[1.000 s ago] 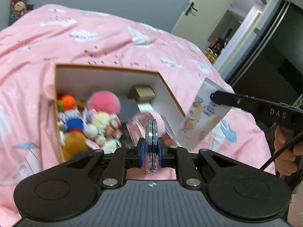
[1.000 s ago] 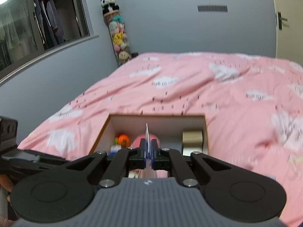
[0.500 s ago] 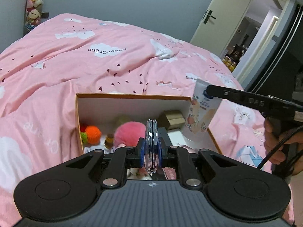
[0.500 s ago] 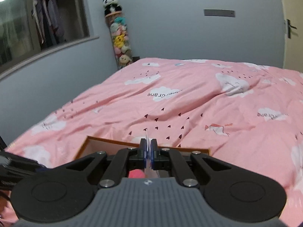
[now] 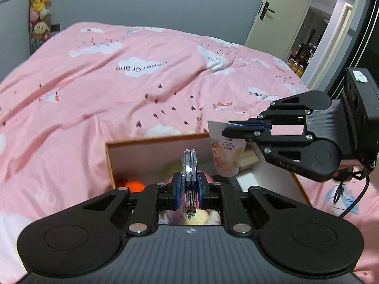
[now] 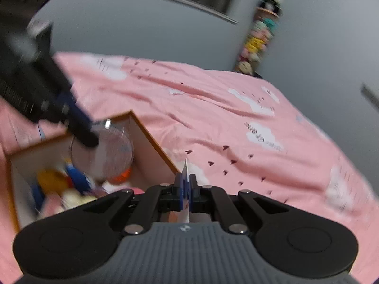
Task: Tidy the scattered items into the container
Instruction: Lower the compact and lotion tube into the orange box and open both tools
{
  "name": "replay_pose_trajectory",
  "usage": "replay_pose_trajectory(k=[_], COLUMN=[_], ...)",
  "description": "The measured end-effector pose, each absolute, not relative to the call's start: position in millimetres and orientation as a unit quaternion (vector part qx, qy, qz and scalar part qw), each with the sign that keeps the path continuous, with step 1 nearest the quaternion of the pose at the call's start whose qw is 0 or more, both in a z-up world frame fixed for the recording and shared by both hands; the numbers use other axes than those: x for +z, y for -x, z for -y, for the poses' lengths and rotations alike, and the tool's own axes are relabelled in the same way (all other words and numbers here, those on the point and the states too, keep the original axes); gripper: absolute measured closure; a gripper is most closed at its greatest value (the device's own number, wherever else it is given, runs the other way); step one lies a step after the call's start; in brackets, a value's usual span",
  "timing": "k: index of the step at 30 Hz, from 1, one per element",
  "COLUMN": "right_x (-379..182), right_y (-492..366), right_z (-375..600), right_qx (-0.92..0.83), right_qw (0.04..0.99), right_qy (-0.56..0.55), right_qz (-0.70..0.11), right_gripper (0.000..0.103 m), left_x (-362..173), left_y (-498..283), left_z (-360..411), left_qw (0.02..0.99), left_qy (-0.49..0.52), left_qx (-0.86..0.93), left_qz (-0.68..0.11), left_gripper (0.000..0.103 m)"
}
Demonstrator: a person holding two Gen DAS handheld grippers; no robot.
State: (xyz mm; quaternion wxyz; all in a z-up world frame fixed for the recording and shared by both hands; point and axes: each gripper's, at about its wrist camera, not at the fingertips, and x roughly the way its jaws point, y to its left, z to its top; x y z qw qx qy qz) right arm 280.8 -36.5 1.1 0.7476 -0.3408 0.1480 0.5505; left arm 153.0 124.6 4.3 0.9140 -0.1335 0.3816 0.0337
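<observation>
An orange-rimmed white box [image 5: 154, 140] lies on the pink duvet with soft toys and an orange ball [image 5: 131, 185] inside. My left gripper [image 5: 188, 187] is shut on a round clear disc-shaped case [image 5: 188, 165], seen edge-on over the box. From the right wrist view the same case [image 6: 106, 151] shows as a flat circle hanging above the box [image 6: 151, 139], though this view is blurred. My right gripper [image 5: 227, 130] is shut on the flat end of a white tube [image 5: 226, 152] with a peach print. The tube hangs cap-down over the box's right side. Its flat end [image 6: 186, 168] shows between my right gripper [image 6: 186, 189].
The pink cloud-print duvet [image 5: 118, 94] covers the whole bed around the box. A column of plush toys [image 5: 39, 11] stands in the far left corner. An open door [image 5: 272, 11] is at the back right. A cable [image 5: 355, 196] hangs from the right gripper.
The right gripper has rolled and come down over the box, bringing the tube lower on the right side. The left view has pulled back, so less of the box's inside shows.
</observation>
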Motion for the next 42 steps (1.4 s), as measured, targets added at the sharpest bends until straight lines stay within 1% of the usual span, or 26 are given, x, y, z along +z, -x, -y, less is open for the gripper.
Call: replay_pose_trajectory(k=[3, 9, 13, 18, 23, 27, 28, 29, 31, 36, 42], right_x=[-5.7, -28.7, -32.6, -38.3, -36.5, -22.8, -19.7, -16.3, -10.3, -0.3, 8.5], right_y=[-281.6, -281.6, -282.2, -288.0, -294.2, -294.8, -294.0, -292.9, -290.4, -275.1, -253.6], right_z=[32.7, 33.3, 42.4, 52.9, 63.2, 74.1, 77.2, 80.7, 84.5, 104.3, 126.1], right_qx=[0.564, 0.56, 0.555, 0.535, 0.519, 0.517, 0.514, 0.51, 0.5, 0.481, 0.462], right_qw=[0.725, 0.699, 0.701, 0.715, 0.735, 0.76, 0.767, 0.775, 0.79, 0.819, 0.839], right_qy=[0.376, 0.431, 0.43, 0.426, 0.402, 0.347, 0.334, 0.319, 0.293, 0.233, 0.188], right_qz=[-0.122, -0.11, -0.125, -0.147, -0.17, -0.186, -0.189, -0.193, -0.199, -0.208, -0.218], right_gripper=[0.099, 0.099, 0.099, 0.098, 0.097, 0.097, 0.096, 0.093, 0.092, 0.092, 0.092], left_x=[0.5, -7.8, -11.5, -17.7, -27.5, -32.6, -33.4, -34.1, -36.9, -48.1, -53.1], left_y=[-161.4, -168.5, -174.7, -185.0, -193.9, -199.5, -200.5, -201.2, -203.2, -209.6, -216.8], left_z=[-130.5, -136.3, -140.0, -146.9, -149.9, -146.2, -144.4, -142.3, -138.1, -138.4, -139.6], left_qw=[0.911, 0.909, 0.91, 0.907, 0.901, 0.9, 0.899, 0.9, 0.899, 0.892, 0.885], left_qy=[0.127, 0.122, 0.11, 0.118, 0.138, 0.138, 0.137, 0.132, 0.122, 0.132, 0.139], left_qx=[0.04, 0.037, 0.037, 0.043, 0.047, 0.056, 0.057, 0.059, 0.064, 0.073, 0.087], left_qz=[-0.389, -0.397, -0.399, -0.402, -0.408, -0.41, -0.411, -0.412, -0.416, -0.425, -0.436], left_gripper=[0.088, 0.088, 0.088, 0.088, 0.088, 0.088, 0.088, 0.088, 0.088, 0.088, 0.088])
